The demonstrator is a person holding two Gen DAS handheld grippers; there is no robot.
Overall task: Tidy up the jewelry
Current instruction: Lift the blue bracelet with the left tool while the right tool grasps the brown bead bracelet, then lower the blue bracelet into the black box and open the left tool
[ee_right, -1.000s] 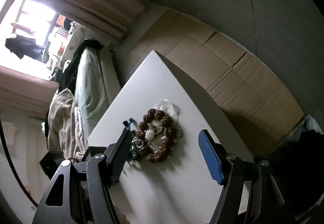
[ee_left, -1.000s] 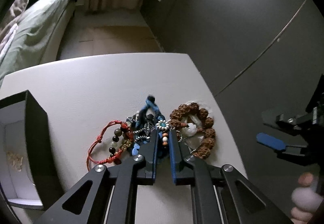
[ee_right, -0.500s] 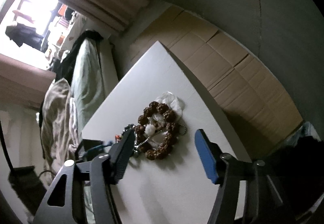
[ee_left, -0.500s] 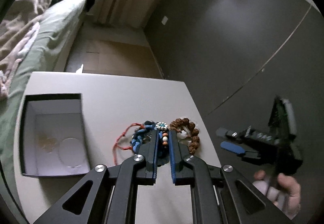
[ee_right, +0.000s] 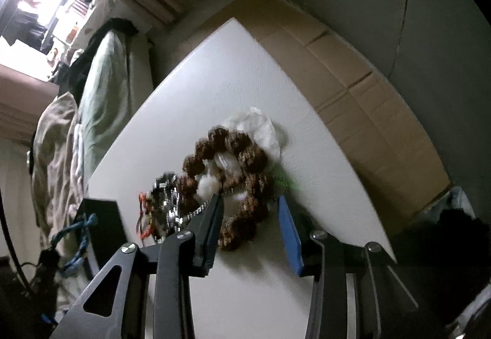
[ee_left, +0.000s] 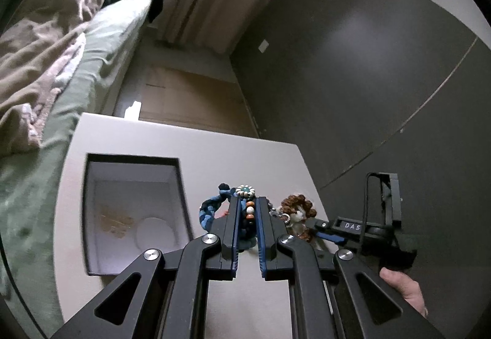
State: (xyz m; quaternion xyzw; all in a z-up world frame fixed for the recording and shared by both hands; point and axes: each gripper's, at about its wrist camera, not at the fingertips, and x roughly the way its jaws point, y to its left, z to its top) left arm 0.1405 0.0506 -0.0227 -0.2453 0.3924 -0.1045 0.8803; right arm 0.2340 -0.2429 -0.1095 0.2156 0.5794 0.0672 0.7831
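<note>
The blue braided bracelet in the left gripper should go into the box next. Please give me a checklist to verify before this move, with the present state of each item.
1. Left gripper shut on the blue braided bracelet: ok.
2. Bracelet lifted off the white table: ok.
3. Bracelet free from the pile, nothing trailing: cannot tell.
4. Box open with free floor space: ok.
5. Right gripper clear of the path; it is open, straddling the brown bead bracelet: ok.

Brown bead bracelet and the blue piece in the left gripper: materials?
Brown bead bracelet: knobbly, matte beads, probably seed or carved wood. Blue braided bracelet shut in the left gripper: woven cord, soft matte braid, with glossy small beads, possibly glass or ceramic.
</note>
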